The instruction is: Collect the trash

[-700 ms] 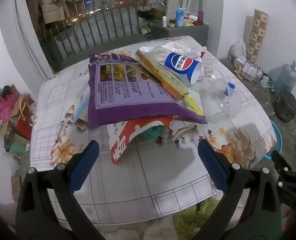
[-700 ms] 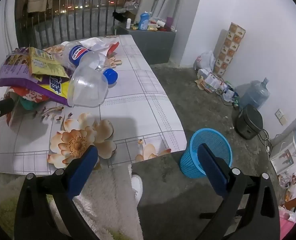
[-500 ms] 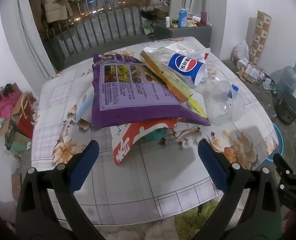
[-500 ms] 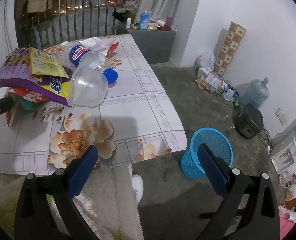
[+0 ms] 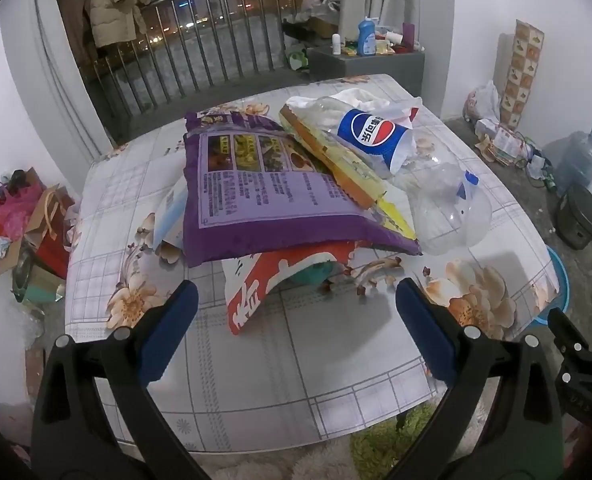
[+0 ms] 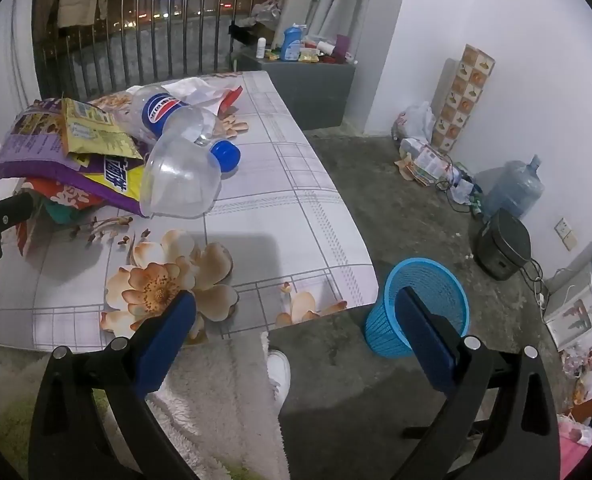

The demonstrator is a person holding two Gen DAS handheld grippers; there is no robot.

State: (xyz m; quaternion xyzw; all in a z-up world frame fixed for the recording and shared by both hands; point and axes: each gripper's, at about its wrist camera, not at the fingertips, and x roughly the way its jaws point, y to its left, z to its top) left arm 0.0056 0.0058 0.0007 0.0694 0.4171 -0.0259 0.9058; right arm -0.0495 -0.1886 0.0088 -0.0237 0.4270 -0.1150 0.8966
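A pile of trash lies on the flowered table [image 5: 296, 360]: a purple snack bag [image 5: 264, 196] on top, a red and white bag [image 5: 272, 284] under it, a yellow wrapper [image 5: 336, 156], a Pepsi bottle [image 5: 372, 132] and a clear bottle with a blue cap [image 6: 184, 180]. My left gripper [image 5: 296, 304] is open and empty, just short of the red and white bag. My right gripper [image 6: 296, 312] is open and empty over the table's right edge, next to a blue mesh bin [image 6: 420, 304] on the floor.
A balcony railing [image 5: 216, 60] and a grey cabinet [image 5: 372, 60] with bottles stand behind the table. A water jug [image 6: 516, 188], a dark round appliance [image 6: 500, 244] and paper litter lie by the right wall. Bags [image 5: 28, 220] sit on the floor left of the table.
My left gripper has drawn back and risen slightly, so the pile sits a little farther off. The right gripper has barely moved.
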